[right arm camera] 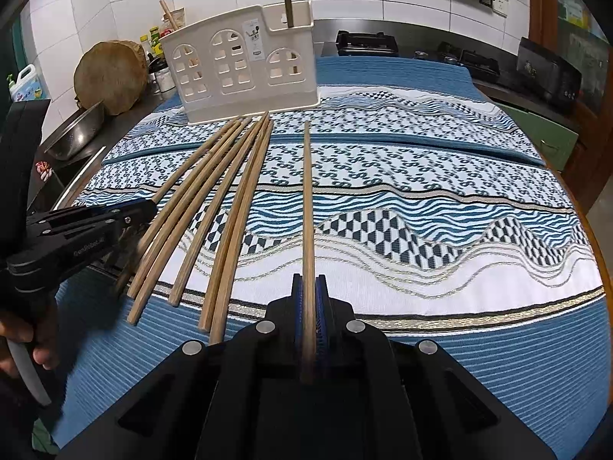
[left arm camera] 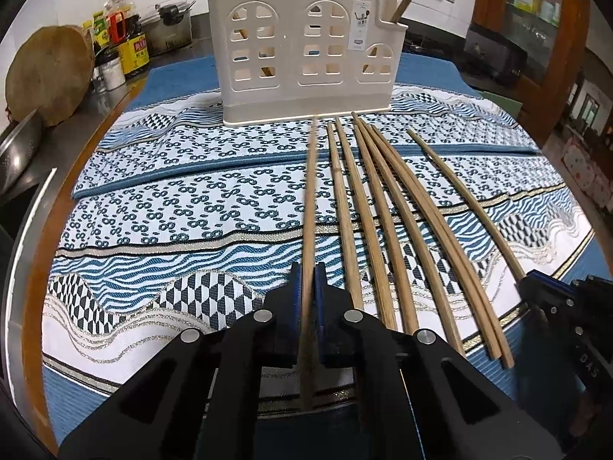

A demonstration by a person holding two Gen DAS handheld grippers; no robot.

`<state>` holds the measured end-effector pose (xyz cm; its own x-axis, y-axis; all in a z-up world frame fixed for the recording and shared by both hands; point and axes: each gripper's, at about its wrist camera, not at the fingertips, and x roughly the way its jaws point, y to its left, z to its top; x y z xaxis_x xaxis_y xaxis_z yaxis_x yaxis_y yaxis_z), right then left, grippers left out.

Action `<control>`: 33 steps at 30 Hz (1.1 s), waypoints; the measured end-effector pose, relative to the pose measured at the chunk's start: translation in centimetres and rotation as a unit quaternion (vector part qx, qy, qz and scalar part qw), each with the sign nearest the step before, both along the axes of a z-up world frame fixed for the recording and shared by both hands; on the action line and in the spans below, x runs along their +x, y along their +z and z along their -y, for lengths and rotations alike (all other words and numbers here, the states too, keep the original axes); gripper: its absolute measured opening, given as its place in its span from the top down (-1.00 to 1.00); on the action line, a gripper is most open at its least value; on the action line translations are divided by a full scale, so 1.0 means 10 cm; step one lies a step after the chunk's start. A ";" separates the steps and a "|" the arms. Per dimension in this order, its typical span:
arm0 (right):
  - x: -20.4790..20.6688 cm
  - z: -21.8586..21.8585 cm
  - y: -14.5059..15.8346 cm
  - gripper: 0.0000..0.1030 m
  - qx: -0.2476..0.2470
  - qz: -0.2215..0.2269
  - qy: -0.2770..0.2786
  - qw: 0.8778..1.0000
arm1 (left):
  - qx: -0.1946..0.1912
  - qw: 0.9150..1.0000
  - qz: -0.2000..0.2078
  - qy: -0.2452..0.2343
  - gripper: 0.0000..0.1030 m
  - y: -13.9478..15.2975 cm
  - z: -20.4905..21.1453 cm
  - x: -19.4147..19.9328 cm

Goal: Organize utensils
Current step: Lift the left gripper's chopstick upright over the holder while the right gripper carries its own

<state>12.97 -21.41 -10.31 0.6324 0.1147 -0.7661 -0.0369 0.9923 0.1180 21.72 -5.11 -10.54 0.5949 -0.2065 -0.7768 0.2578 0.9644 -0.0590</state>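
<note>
A cream utensil holder [left arm camera: 306, 50] with window cut-outs stands at the back of the patterned cloth; it also shows in the right wrist view [right arm camera: 241, 65], with wooden sticks standing in it. Several wooden chopsticks [left arm camera: 387, 207] lie in a fan in front of it, and show in the right wrist view [right arm camera: 214, 199] too. My left gripper [left arm camera: 307, 280] is shut on one chopstick [left arm camera: 311, 199] that points toward the holder. My right gripper [right arm camera: 308, 291] is shut on another chopstick [right arm camera: 307, 199]. Each gripper shows at the edge of the other's view, the right one [left arm camera: 567, 306] and the left one [right arm camera: 88, 226].
A blue and white patterned cloth [left arm camera: 172, 230] covers the round table. A round wooden chopping block [left arm camera: 49, 76], bottles [left arm camera: 122, 42] and a metal bowl [right arm camera: 74, 132] stand on the counter at left. A stove [right arm camera: 367, 44] is behind.
</note>
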 end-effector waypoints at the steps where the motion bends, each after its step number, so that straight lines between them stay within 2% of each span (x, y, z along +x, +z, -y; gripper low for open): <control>1: -0.01 0.01 0.02 0.87 0.000 0.003 -0.001 1.000 | -0.006 1.000 -0.001 0.000 0.90 0.02 -0.02 0.00; 8: -0.12 0.09 0.39 0.87 0.001 0.047 -0.004 0.999 | -0.042 0.999 0.033 -0.001 0.90 0.35 -0.18 -0.10; 15: -0.10 0.17 0.90 0.87 0.004 0.096 0.007 0.995 | -0.057 0.996 0.069 -0.012 0.90 0.71 -0.24 -0.17; 27: 0.34 0.29 1.63 0.87 0.008 0.115 0.050 0.992 | -0.063 0.994 0.083 -0.024 0.90 1.08 -0.28 0.05; 33: 0.68 0.41 2.12 0.87 -0.001 0.126 0.051 0.991 | -0.065 0.994 0.083 -0.031 0.90 1.25 -0.29 0.20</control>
